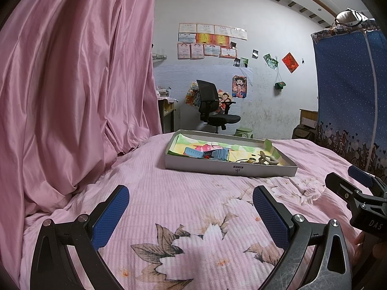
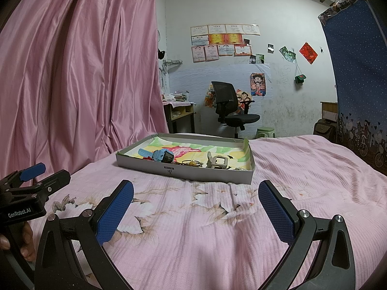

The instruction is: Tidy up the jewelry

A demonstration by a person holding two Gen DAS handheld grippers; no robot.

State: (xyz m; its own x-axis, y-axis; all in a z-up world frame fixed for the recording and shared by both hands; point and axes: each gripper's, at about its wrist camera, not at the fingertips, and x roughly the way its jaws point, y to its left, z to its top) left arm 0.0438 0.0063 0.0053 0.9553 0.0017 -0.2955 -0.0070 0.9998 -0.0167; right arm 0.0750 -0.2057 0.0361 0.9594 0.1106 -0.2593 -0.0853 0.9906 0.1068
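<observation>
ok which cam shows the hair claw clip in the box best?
Right wrist. The clip stands clear of the blue watch, its frame and opening visible above the box wall. In the left wrist view the clip is smaller, seen edge-on and partly cut off by the near wall.

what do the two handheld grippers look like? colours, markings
Both match: black metal frames with silver screw heads and two fingers faced with blue textured pads. The left gripper reads "GenRobot.AI" on its body in the right wrist view; the right gripper shows "DAS" in the left wrist view. No cables or sleeves visible.
</observation>
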